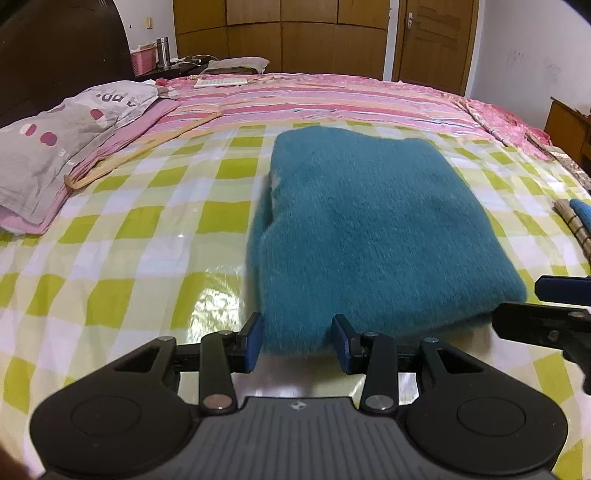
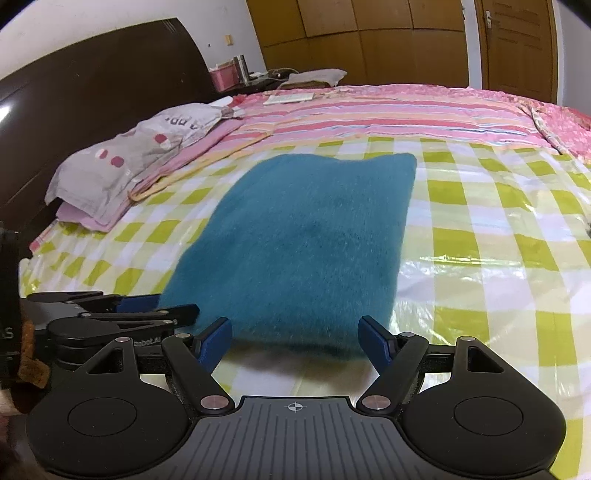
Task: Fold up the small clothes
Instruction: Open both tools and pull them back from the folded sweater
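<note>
A bed is filling both views, and a glossy green, yellow and white checked sheet (image 1: pixel 147 229) is lying over it, shining where the light is catching it. Beyond the jaws a pink striped quilt (image 1: pixel 332 99) is covering the far part of the bed. Off to the left of the jaws a grey pillow (image 1: pixel 55 147) with dark red spots is resting on a folded pink cloth, and it is carrying large printed letters that are too creased to read. A dark headboard (image 2: pixel 92 81) is standing behind it. Far ahead, wooden wardrobe doors (image 1: pixel 295 33) and a wooden door are lining the wall, and a pink basket (image 2: pixel 223 79) and a metal flask (image 2: pixel 242 68) are sitting on a bedside unit.

The folded blue-green sweater (image 1: pixel 369 229) is lying flat on the checked sheet, straight ahead of both pairs of jaws, its near edge sitting just in front of the fingertips.

The left gripper (image 1: pixel 298 341) is holding its jaws partly spread, with the sweater's near edge showing between the tips, but nothing is being pinched. The right gripper (image 2: pixel 295 341) is keeping its jaws spread wider, also gripping nothing.

On the left gripper's body, seen from the right wrist, small pale lettering is partly showing, reading roughly "Robot".
</note>
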`<state>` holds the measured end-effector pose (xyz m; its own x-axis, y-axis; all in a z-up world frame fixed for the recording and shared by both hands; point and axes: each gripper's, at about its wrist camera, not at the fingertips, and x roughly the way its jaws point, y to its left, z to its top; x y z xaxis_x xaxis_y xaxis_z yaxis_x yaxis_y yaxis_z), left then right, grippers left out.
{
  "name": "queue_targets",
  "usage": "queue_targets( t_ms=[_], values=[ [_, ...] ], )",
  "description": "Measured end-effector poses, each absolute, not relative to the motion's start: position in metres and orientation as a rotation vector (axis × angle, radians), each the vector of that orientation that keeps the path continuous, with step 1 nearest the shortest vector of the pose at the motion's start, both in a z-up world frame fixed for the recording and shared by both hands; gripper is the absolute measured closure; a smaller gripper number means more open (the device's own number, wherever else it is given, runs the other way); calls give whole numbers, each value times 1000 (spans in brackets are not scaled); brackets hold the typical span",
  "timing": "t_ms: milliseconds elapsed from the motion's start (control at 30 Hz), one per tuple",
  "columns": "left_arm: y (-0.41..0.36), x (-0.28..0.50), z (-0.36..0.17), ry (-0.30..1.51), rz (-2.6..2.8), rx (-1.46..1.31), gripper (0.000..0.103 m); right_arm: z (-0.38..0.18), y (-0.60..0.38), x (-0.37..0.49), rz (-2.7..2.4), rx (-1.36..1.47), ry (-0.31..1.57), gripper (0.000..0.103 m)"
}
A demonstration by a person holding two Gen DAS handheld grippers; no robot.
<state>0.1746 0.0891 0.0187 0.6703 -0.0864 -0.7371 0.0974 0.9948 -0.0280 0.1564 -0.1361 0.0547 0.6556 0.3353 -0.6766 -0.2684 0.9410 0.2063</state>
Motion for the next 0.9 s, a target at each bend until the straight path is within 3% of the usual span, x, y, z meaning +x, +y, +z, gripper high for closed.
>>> queue_targets(
  t_ms=[767,900],
  values=[
    [56,82,54,743,-150,85,56,82,-159,61,364,159,680,26],
    [58,73,53,741,-147,77,51,83,-154,52,340,136,672,26]
  ],
)
